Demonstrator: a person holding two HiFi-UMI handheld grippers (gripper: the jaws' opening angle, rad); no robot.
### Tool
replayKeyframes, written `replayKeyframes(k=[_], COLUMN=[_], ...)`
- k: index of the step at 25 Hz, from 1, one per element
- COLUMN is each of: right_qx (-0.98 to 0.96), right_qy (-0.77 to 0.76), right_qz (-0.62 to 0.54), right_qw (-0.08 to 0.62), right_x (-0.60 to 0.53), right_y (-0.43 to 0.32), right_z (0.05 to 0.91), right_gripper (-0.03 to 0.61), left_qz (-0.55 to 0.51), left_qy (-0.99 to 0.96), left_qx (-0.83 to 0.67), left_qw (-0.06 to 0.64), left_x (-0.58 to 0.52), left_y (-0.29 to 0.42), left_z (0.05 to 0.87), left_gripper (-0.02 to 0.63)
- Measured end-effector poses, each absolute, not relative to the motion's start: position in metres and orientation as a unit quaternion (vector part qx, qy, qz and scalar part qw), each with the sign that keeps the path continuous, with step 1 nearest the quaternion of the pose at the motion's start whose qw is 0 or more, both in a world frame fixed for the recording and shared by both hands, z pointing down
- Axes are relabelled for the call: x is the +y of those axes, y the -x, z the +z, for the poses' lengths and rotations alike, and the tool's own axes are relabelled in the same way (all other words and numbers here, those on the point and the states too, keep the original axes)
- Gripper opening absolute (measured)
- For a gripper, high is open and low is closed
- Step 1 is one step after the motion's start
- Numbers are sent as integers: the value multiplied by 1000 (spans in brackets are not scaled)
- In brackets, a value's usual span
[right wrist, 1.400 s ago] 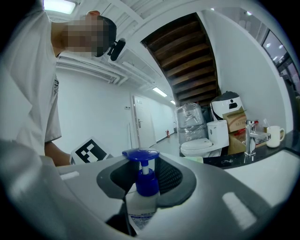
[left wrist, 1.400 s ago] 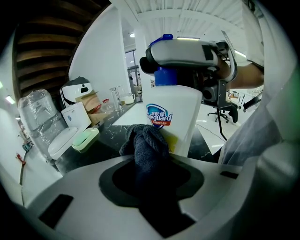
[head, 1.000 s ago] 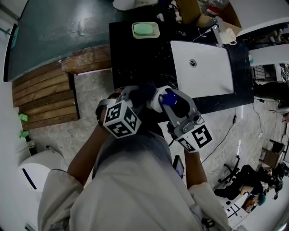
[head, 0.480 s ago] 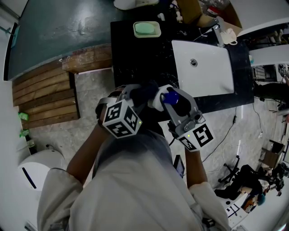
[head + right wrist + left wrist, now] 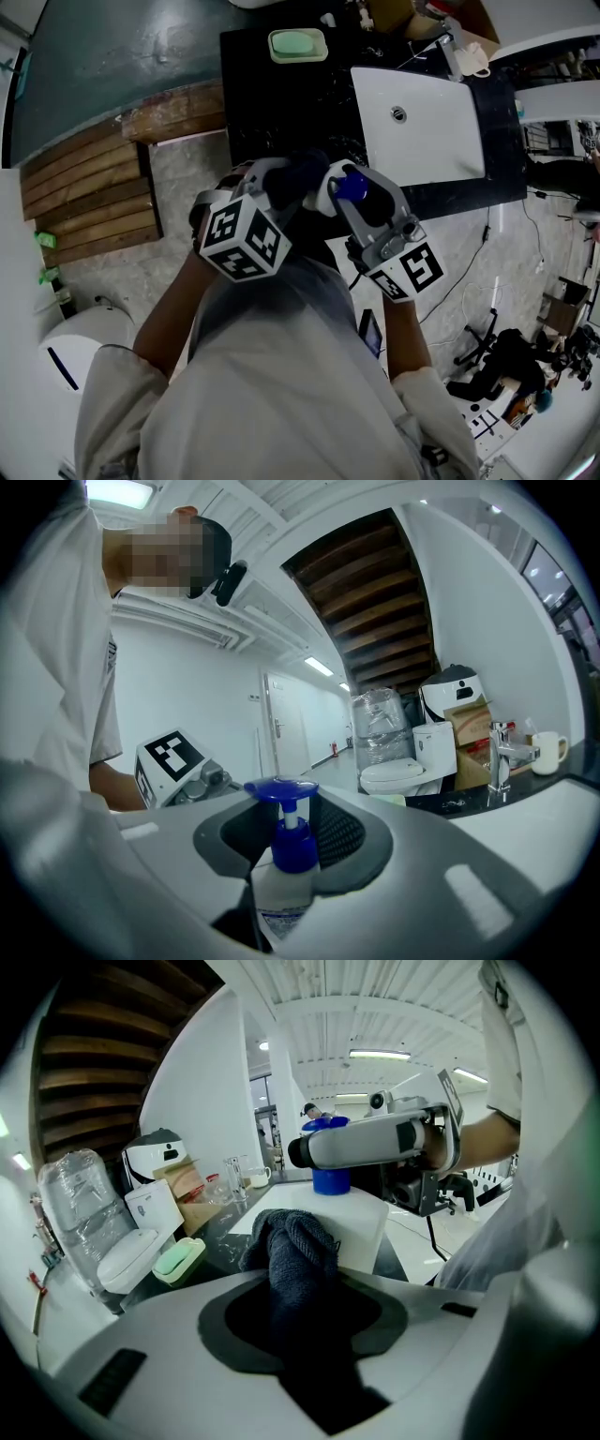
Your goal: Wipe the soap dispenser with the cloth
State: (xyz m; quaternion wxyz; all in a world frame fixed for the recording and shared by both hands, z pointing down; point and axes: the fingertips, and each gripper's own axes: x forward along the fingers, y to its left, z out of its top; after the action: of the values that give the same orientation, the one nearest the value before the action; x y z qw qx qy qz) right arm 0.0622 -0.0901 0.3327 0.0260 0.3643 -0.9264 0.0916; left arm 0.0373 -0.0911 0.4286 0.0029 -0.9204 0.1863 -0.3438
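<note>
Our right gripper (image 5: 286, 836) is clenched on the soap dispenser (image 5: 292, 860), whose blue pump stands upright between the jaws. In the head view the bottle is at about 1 o'clock from the picture's middle, near the front edge of the black counter (image 5: 281, 103). Our left gripper (image 5: 302, 1283) grasps the dark grey cloth (image 5: 298, 1237), bunched just beside the dispenser at its 9 o'clock, though we cannot tell whether they touch; the white sink (image 5: 422, 131) lies at 1 o'clock beyond both, and the green soap dish (image 5: 298, 45) at 12.
</note>
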Motion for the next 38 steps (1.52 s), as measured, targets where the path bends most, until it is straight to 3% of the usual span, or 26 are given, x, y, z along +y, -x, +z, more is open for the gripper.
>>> replayKeyframes(k=[26, 38], right_qx=[-929, -928], right_qy=[-357, -361], right_qz=[91, 86], right_qw=[20, 20], right_x=[-89, -90], right_y=[-63, -62], right_z=[333, 334], right_gripper=[95, 95], left_qz=[-320, -271], left_qy=[926, 942], left_qx=[195, 192], left_qw=[43, -37], left_x=[-84, -74], left_y=[-38, -33], left_z=[383, 388], left_gripper=[137, 137])
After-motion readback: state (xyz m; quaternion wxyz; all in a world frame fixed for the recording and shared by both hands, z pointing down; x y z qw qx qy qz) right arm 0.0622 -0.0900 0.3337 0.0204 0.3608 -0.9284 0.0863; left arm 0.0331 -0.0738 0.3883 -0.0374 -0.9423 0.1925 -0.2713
